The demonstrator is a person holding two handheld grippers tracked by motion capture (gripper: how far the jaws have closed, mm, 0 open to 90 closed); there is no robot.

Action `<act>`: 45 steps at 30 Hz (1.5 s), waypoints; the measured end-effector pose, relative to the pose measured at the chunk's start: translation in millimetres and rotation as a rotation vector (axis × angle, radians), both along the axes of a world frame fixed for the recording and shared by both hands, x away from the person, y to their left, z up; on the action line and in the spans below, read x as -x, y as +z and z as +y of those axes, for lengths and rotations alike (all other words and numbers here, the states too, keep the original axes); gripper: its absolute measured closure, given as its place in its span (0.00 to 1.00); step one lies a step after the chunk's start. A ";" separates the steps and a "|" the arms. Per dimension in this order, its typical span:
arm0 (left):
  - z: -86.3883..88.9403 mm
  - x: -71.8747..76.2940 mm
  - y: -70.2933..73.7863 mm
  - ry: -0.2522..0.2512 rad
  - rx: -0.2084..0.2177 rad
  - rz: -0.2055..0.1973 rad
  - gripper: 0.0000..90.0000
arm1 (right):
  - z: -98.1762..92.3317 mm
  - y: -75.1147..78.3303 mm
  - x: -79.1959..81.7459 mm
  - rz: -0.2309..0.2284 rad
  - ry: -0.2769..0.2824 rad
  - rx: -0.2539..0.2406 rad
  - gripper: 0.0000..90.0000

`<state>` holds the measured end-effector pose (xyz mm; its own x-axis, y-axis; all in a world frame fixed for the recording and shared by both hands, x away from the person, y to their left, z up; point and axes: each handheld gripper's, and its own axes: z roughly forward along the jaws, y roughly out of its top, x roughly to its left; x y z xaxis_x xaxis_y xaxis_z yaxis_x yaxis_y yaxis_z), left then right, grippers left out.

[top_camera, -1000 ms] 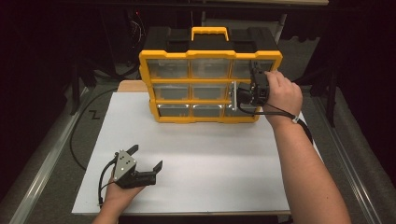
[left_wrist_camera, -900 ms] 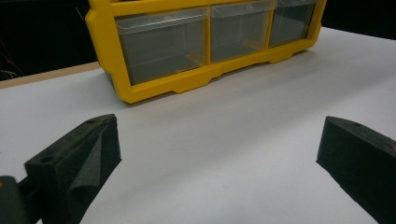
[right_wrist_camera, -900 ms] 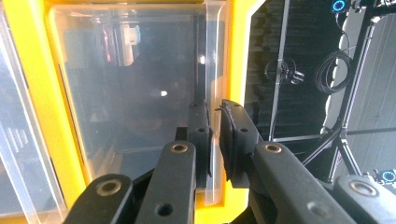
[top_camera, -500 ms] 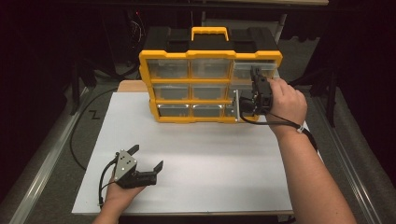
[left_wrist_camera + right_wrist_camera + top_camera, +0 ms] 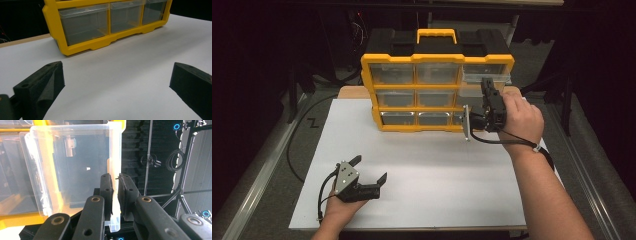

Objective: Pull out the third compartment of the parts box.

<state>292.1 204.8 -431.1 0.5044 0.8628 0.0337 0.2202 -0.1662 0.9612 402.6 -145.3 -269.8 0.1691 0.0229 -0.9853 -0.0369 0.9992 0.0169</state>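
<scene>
**Drawer partly out, pull under way**

My right gripper [image 5: 486,106] is clamped on the front lip of the clear drawer [image 5: 75,167], right of frame centre on the yellow organizer [image 5: 437,92], slid partway out. Full removal is left, I judge. My left gripper [image 5: 367,175] rests wide open, empty, on the desk [image 5: 437,170], lower left.

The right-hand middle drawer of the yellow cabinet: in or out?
Out: the drawer, gripped by the right tool, juts from the cabinet.

Left gripper [image 5: 371,169] resting low, jaws spread wide, right gripper [image 5: 486,88] raised, jaws clamped shut
</scene>
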 end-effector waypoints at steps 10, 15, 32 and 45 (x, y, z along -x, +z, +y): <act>0.2 0.5 -0.1 0.002 0.002 0.001 0.01 | 0.2 3.7 5.5 0.042 0.003 -0.003 0.86; 0.5 -0.1 0.0 0.002 0.003 -0.001 0.01 | -0.6 8.5 9.9 0.090 0.008 -0.006 0.77; 0.7 0.2 0.0 0.006 0.001 -0.003 0.01 | -7.8 20.9 -1.1 0.150 -0.019 0.006 0.74; 2.0 0.6 1.6 0.005 0.014 -0.013 0.01 | -4.1 20.0 -7.7 0.123 -0.033 0.000 0.89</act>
<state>291.4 206.7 -429.5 0.5001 0.8655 0.0278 0.2085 -0.1515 0.9662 410.3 -149.4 -249.8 0.0480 0.0196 -0.9987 -0.0019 0.9998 0.0196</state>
